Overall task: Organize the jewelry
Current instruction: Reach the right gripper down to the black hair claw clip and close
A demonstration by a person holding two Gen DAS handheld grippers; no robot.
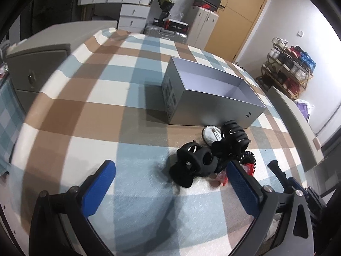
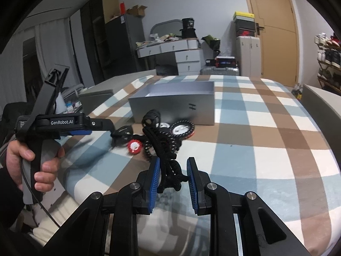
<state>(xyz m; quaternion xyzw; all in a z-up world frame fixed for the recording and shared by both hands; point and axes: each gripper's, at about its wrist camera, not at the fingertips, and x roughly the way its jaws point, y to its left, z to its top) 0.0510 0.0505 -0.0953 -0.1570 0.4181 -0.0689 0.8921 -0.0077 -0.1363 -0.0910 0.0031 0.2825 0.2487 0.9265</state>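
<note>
An open grey box (image 1: 213, 106) (image 2: 170, 108) stands on the checked bed cover (image 1: 106, 98). In front of it lies a heap of accessories: black hair claw clips (image 1: 191, 166), a white round badge (image 1: 210, 136) (image 2: 181, 129), a red round piece (image 2: 134, 147) and a black coil (image 1: 247, 156). My left gripper (image 1: 170, 166) (image 2: 110, 128) stands wide open just before the nearest claw clip, with nothing pinched. In the right wrist view my right gripper (image 2: 173, 179) is shut on a long black hair clip (image 2: 168, 166), whose far end reaches up over the heap.
A person's hand (image 2: 42, 166) holds the left gripper's handle. Grey bed frame edges (image 1: 298, 128) run along both sides. Behind the bed stand a white desk with drawers (image 2: 181, 51), a suitcase (image 1: 166, 33), a wooden door (image 1: 240, 17) and a shoe rack (image 1: 289, 68).
</note>
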